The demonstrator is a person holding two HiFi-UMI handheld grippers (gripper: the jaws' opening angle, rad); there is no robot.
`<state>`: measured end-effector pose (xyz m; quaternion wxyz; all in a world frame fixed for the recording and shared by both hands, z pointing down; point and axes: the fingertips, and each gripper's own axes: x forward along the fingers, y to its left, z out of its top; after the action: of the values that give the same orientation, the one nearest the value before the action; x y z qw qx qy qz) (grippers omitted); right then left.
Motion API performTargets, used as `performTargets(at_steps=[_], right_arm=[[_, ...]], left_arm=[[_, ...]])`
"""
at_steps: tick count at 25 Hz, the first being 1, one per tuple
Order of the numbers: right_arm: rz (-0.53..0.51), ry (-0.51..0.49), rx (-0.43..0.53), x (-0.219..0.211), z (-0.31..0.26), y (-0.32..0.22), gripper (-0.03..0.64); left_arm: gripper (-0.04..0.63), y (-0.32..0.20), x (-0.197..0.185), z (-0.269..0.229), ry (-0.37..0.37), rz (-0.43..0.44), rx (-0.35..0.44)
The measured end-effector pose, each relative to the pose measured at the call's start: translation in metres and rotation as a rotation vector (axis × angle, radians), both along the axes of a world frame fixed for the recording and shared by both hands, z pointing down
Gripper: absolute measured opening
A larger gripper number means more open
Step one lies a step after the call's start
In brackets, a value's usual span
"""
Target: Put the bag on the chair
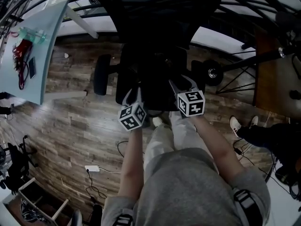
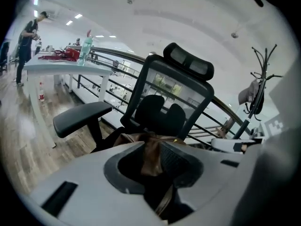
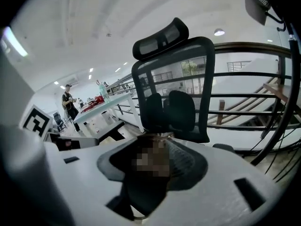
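The bag [image 2: 151, 150], brown and soft, is found low at the front of the chair [image 1: 155, 13]. In the left gripper view its body is seen spread just ahead of the backrest [image 2: 175, 95] and beside the armrest [image 2: 80, 117]. It is judged to be resting on the seat [image 1: 149, 76] already, though its underside is hidden. A fold of it is drawn up between the jaws of the left gripper [image 1: 133, 95], which are brought close together and clamped on that fold. The right gripper [image 1: 183, 84] is held with its jaws set wider, and brown material is seen standing between them as well. Whether its pads are pressed on that material cannot be told, since that spot is not shown clearly in the right gripper view.

From both grippers the bag is placed straight ahead and downward, towards the backrest. Its long axis is judged to run crosswise, from one gripper to the other, so it is spanned by the pair and neither hand is favoured. In the head view the right gripper is set slightly deeper over the seat. What remains is judged to be a release: the fold is to be let go and both grippers drawn back towards the person, without the soft top being dragged off the seat edge
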<state>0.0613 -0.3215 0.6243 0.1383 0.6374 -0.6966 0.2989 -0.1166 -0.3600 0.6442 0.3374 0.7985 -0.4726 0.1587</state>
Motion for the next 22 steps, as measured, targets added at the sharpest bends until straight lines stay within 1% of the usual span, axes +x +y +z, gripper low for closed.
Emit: performTargets(at_steps=[4,8,14,22], right_arm=[[0.008,0.014,0.04,-0.006,-0.024,0.012,0.115],[0.027,0.026,0.072,-0.007,-0.044,0.025,0.048],[0.046,0.035,0.111,-0.01,-0.07,0.044,0.015],[0.042,0.019,0.143,-0.022,-0.098,0.06,0.009]], left_arm=[[0.048,0.007,-0.004,-0.026,0.021,-0.025,0.047],[0.028,0.018,-0.009,-0.039,-0.001,-0.036,0.04],[0.018,0.039,-0.01,-0.061,0.007,-0.008,0.049],[0.014,0.061,-0.013,-0.085,0.029,0.039,0.054]])
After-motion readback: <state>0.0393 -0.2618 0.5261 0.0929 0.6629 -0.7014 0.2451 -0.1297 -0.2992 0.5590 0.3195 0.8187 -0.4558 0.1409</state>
